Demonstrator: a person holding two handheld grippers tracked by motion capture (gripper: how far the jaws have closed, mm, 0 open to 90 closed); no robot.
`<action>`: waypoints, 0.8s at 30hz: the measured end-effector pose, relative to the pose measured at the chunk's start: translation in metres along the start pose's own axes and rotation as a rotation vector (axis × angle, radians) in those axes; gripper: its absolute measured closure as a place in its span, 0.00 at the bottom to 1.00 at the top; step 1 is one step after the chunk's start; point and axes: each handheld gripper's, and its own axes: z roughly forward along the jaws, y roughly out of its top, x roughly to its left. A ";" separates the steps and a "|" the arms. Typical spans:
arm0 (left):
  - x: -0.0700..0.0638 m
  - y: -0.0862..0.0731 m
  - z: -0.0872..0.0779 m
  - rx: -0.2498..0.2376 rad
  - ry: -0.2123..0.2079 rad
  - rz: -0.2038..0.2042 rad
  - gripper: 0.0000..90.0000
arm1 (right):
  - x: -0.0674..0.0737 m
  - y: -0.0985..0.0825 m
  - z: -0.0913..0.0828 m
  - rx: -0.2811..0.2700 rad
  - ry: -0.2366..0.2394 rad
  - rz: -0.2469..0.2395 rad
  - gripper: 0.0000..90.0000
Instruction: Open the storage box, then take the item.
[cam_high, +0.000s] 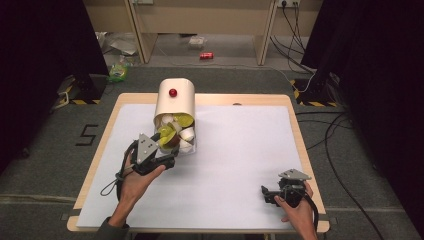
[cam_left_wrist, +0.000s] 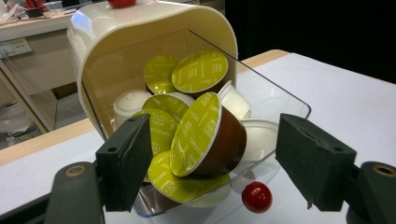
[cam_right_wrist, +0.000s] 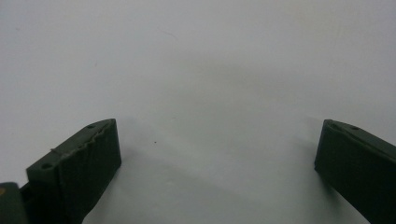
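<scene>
Capsules (cam_left_wrist: 205, 135): six green-lidded, several white, one dispenser (cam_left_wrist: 140, 28).

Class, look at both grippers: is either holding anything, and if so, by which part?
Nothing is held. The left gripper has open jaws either side of a brown capsule, not touching; the right gripper is open over the table.

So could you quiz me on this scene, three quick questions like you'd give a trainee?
1. True or false: the left gripper has its jaws clamped on a capsule.
2. What colour are the foil lids of the coffee capsules in the clear drawer?
A) green B) blue C) silver
3. What does the right gripper hold?

Key:
1. False: the jaws stand open on either side of the drawer's front.
2. A.
3. Nothing; it is open over the white table cover.
</scene>
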 end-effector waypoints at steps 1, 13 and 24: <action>0.000 0.000 0.000 0.001 0.002 0.001 0.30 | 0.000 0.000 0.000 0.000 0.000 0.001 0.01; 0.003 0.002 0.004 -0.010 0.010 -0.013 0.31 | 0.000 0.000 0.000 -0.001 0.001 0.001 0.01; 0.002 0.002 0.008 -0.015 0.013 -0.016 0.30 | 0.000 0.000 0.000 0.000 0.000 0.000 0.01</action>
